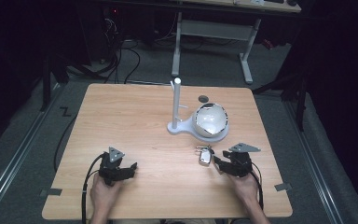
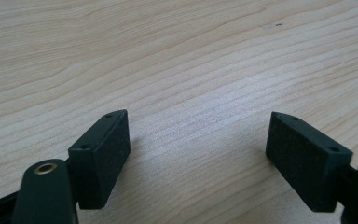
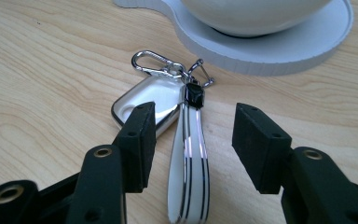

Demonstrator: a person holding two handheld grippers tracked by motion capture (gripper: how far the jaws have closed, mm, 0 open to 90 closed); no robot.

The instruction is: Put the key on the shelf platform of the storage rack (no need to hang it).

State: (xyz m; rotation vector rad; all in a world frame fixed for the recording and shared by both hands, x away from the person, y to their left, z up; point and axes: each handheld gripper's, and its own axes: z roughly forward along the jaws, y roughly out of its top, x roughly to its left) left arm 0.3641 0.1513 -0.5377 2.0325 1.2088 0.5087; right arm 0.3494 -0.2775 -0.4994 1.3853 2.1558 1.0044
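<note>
Right gripper (image 3: 193, 135), jaws spread, straddles the key fob's strap (image 3: 189, 158) on the counter (image 1: 135, 121), near the bowl stand (image 3: 279, 51); left gripper (image 2: 198, 154) rests apart, jaws spread.

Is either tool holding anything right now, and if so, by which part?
Nothing is held. The right tool has its jaws apart on either side of the key fob's white strap, pads not touching it. The left tool is open over bare table.
</note>
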